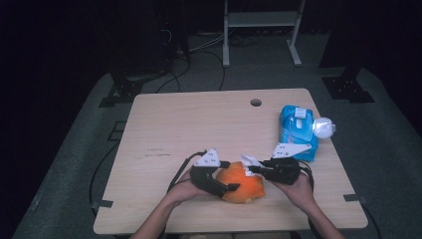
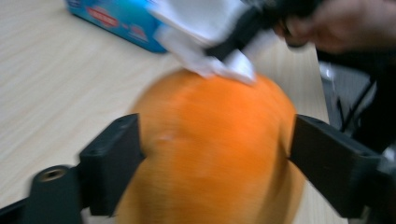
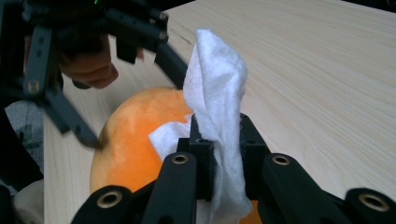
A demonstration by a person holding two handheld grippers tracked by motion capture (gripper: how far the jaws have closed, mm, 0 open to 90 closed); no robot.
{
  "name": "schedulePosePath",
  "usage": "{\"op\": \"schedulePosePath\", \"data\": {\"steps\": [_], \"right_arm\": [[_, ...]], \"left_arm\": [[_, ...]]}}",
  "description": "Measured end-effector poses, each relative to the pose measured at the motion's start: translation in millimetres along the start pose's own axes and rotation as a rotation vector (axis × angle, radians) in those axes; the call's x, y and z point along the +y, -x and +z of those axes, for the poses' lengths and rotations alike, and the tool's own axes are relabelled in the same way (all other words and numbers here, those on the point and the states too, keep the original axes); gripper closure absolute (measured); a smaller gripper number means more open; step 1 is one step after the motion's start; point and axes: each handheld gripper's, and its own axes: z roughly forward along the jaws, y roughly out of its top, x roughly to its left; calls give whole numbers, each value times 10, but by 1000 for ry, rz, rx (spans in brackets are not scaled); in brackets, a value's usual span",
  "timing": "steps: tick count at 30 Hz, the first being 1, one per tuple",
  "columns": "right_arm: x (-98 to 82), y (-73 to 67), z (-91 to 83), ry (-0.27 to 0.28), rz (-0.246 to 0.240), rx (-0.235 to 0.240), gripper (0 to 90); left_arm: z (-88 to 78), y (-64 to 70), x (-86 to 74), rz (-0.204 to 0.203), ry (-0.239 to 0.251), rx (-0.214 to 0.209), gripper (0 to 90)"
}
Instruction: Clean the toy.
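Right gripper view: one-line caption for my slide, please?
Right gripper shut on a white wipe above the round orange fruit; left gripper beyond, light wooden table behind.

Wooden table (image 1: 164,129), orange fruit (image 1: 242,186), blue wipes pack (image 1: 297,130)

Open tabletop to your left, clutter to your right

Bare wood (image 1: 174,124) gives you passage left and ahead; the blue wipes pack (image 1: 297,130) and white bottle (image 1: 323,127) block the right edge.
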Motion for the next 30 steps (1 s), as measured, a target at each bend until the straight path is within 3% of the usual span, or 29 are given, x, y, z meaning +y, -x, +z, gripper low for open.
{"op": "schedulePosePath", "data": {"steps": [3, 4, 8, 10, 12, 14, 16, 21, 24, 27, 30], "right_arm": [[0, 21, -2, 1, 6, 3, 795], [5, 17, -1, 1, 8, 5, 795], [48, -87, 26, 12, -11, 20, 796], [89, -171, 74, 15, -23, 50, 795], [127, -271, 147, 4, -60, 67, 795], [146, -339, 200, -14, -96, 60, 795], [151, -323, 196, -21, -100, 49, 795], [66, -141, 68, -22, -40, 9, 794], [33, -110, 32, -16, -23, 10, 795], [64, -202, 79, -7, -48, 30, 796], [105, -283, 144, -10, -80, 42, 795]], "left_arm": [[77, -31, -57, -38, -35, -17, 112], [97, -17, -70, -32, -36, -20, 125], [119, 62, -32, 13, -45, -6, 196], [147, 122, -18, 46, -52, -5, 217], [156, 181, -3, 88, -64, 8, 222], [138, 188, -5, 99, -75, 12, 228], [116, 155, -24, 82, -67, 4, 246], [98, 100, -52, 63, -57, -10, 251], [112, 107, -15, 67, -53, -16, 198], [136, 113, 20, 55, -13, -14, 86], [188, 128, -7, 68, -18, -12, 65]]}}
